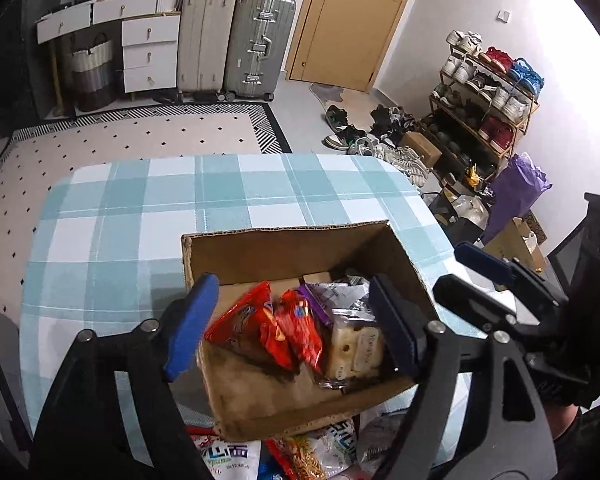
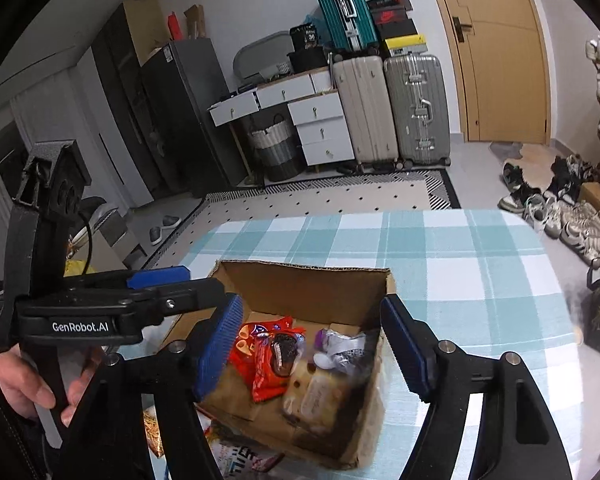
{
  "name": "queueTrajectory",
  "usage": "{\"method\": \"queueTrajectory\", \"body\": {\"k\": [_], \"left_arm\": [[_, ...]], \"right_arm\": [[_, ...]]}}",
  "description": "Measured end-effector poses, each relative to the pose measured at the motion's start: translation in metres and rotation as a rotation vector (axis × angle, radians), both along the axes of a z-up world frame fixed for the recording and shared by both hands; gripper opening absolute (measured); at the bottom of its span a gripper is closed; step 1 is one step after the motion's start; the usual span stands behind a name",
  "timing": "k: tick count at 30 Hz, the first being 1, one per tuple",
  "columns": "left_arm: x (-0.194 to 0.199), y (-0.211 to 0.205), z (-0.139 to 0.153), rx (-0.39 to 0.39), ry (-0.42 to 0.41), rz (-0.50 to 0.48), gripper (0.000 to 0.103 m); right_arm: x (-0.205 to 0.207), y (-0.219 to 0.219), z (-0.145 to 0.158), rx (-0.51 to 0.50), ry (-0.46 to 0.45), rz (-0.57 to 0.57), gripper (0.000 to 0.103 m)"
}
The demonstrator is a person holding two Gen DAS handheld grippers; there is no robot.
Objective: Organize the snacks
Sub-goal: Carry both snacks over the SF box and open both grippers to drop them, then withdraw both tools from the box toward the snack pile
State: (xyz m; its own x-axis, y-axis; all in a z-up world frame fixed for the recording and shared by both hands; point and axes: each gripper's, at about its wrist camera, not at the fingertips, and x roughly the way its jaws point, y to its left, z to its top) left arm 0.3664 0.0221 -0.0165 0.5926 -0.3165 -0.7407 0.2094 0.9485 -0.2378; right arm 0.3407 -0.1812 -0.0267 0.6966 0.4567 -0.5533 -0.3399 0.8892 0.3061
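An open cardboard box stands on the checked tablecloth. Inside lie red snack packets, a pale cracker pack and a silver-purple wrapper. My left gripper is open and empty above the box; it also shows at the left of the right wrist view. My right gripper is open and empty above the box; it also shows at the right of the left wrist view. More snack bags lie in front of the box, partly hidden.
The table has a blue-white checked cloth, with its far edge rounded. Beyond it are a patterned rug, suitcases, drawers, a door, a shoe rack and bags on the floor at the right.
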Motion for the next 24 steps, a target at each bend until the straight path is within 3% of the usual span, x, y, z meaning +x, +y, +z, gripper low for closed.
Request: {"method": "queueTrajectory", "body": {"k": [24], "left_arm": [[-0.106,-0.015,0.059,0.062,-0.102,0.004,0.083]], "right_arm": [[-0.094,0.000,0.051,-0.010,-0.093,0.043,0.073]]}}
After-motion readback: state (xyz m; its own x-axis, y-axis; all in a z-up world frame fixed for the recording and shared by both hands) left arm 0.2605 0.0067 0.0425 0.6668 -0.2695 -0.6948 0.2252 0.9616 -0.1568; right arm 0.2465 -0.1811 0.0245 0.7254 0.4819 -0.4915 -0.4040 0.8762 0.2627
